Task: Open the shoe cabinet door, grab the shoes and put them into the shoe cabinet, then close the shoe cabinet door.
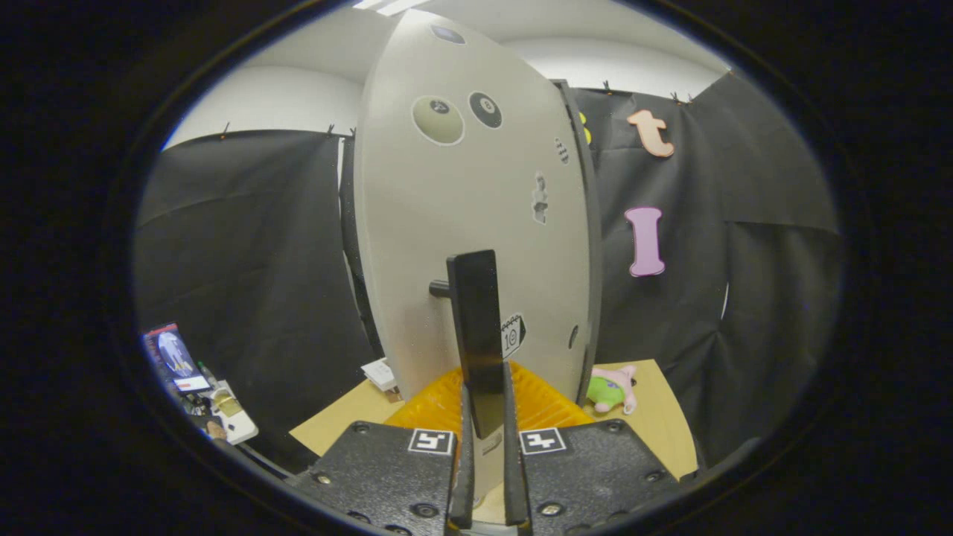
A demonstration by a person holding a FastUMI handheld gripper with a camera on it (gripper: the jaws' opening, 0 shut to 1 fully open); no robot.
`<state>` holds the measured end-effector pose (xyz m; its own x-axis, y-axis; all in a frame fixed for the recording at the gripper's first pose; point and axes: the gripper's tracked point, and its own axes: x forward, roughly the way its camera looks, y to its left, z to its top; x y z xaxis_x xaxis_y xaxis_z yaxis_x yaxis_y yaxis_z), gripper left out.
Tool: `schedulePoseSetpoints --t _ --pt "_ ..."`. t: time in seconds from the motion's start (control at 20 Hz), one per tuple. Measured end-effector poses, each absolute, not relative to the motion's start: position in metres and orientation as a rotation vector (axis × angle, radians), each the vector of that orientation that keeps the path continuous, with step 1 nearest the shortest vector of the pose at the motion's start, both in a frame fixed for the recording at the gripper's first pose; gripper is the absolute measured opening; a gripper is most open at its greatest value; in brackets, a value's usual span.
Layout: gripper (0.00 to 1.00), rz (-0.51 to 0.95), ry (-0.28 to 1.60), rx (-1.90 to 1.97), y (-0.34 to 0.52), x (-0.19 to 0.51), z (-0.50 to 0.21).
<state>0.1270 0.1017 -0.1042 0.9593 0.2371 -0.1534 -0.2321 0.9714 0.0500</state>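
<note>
Clamping the handle [476, 335] with the tool [484, 417], fingers pressing on both sides of its lower end, probably for swinging the door [461, 223]. Door standing edge-on just ahead, above the worktop [655, 417]; open or closing, hard to judge.

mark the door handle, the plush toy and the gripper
door handle [476, 327]: gripper view, middle of the bar, clamped between the fingers.
plush toy [612, 388]: gripper view, its body.
gripper [485, 424]: gripper view, midway between the fingertips.
</note>
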Motion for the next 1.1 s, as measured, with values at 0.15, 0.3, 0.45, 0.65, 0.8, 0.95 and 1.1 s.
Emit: schedulePoseSetpoints --t 0.15,0.3,0.45,0.65,0.8,0.95,1.1 --pt "0.16 0.213 0.154 0.022 0.086 0.124 -0.103" --pt "0.11 0.141 0.143 0.025 0.067 0.127 -0.102" --pt "0.05 0.103 0.144 0.033 0.049 0.126 -0.101" --pt "0.04 0.085 0.144 0.051 0.036 0.126 -0.102" --pt "0.04 0.047 0.142 0.066 0.023 0.127 -0.103" --pt "0.04 0.074 0.147 0.092 0.026 0.125 -0.103" --pt "0.04 0.063 0.140 0.063 0.020 0.122 -0.104"
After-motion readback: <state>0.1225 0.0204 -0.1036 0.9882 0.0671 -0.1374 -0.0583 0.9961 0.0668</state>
